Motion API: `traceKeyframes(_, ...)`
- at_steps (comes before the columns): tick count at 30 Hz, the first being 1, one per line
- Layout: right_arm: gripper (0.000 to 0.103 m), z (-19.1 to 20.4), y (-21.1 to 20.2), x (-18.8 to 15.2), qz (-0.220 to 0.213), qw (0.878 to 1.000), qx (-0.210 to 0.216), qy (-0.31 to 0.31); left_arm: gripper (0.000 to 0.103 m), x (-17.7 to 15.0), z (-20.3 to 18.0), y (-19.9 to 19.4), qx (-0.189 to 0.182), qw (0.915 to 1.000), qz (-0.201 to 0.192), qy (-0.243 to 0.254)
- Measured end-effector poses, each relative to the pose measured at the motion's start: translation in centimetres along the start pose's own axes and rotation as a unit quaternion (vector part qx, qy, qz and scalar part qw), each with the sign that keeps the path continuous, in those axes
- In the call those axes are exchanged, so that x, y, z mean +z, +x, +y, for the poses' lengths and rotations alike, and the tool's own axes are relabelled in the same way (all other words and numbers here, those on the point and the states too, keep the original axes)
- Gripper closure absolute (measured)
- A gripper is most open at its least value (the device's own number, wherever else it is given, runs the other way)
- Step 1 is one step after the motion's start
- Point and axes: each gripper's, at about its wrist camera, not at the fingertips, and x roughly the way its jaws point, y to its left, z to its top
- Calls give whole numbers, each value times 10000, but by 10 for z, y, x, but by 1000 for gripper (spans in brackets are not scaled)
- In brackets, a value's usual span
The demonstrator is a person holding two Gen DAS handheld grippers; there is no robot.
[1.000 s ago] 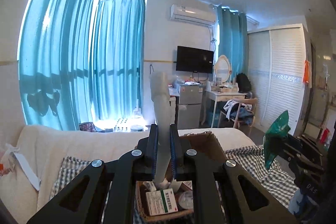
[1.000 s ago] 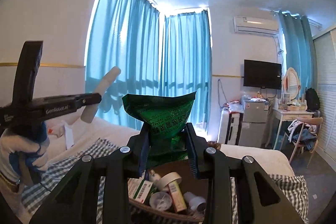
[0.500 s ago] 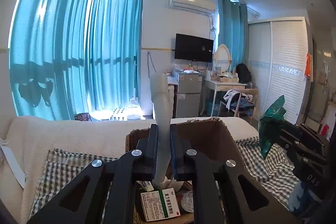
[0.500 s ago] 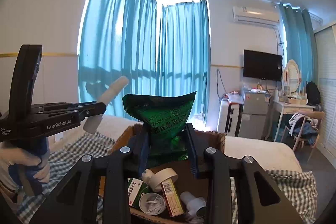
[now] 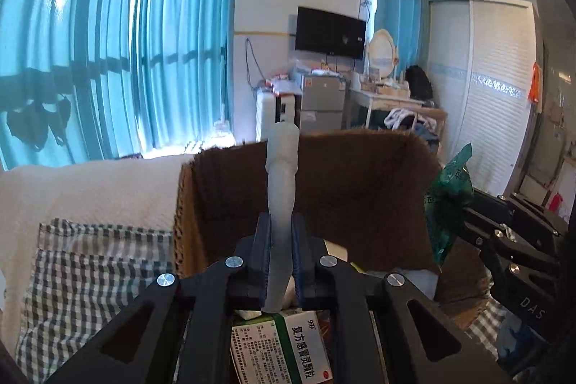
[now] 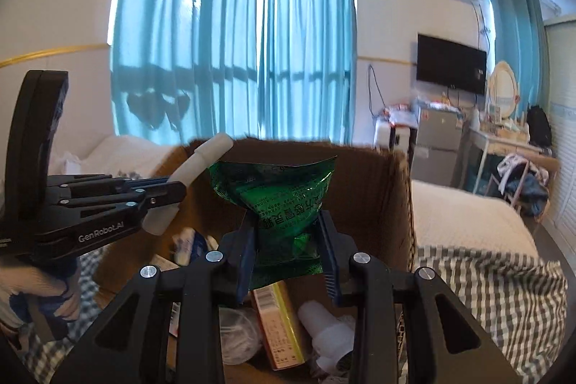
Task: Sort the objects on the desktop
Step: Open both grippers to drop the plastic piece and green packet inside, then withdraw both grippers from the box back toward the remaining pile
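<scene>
One white tube (image 5: pixel 281 200) clenched in left gripper (image 5: pixel 280 247); one green sachet (image 6: pixel 279 200) pinched by right gripper (image 6: pixel 288 251); cardboard box (image 6: pixel 360 182), perhaps five items.

a: the curtains (image 6: pixel 230 53) are bright turquoise, lit from behind. the cardboard box (image 5: pixel 360 197) is plain brown.

b: and the cloth under it?

a: checked cloth (image 6: pixel 496 290), grey and white gingham. the blanket (image 5: pixel 90 189) past it is cream.

b: what's being held?

a: black left gripper (image 5: pixel 281 243) with blue pads, on a pale whitish tube (image 5: pixel 282 175). black right gripper (image 6: pixel 288 251), on a green packet (image 6: pixel 284 189) with white print.

b: in the box?

a: a white and green medicine carton (image 5: pixel 284 344). an orange and yellow carton (image 6: pixel 277 326).
</scene>
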Motion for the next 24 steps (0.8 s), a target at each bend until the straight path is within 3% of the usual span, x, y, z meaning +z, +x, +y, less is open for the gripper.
traceKeyframes(10,68,-13,9,-10,334,9992,-15,198,89,-16,-6,21,82,9991,421,26)
traceKeyframes(13,49,-9,1,-7,186,9996,-147,120,84,-17,-7,21,98,9988,467,-50)
traceKeyframes(14,43,-6,-1,-6,146,9997,-150,116,79,-17,-8,18,117,9990,433,-51)
traceKeyframes(15,43,-5,-4,-4,102,9998,-126,104,74,-14,-8,18,132,9990,421,-50)
traceKeyframes(17,42,-2,-10,-2,35,9999,-147,37,54,-10,-7,14,185,9991,388,-35)
traceKeyframes(24,34,3,-34,8,-239,9995,-223,50,47,2,-6,-16,271,9996,90,-31)
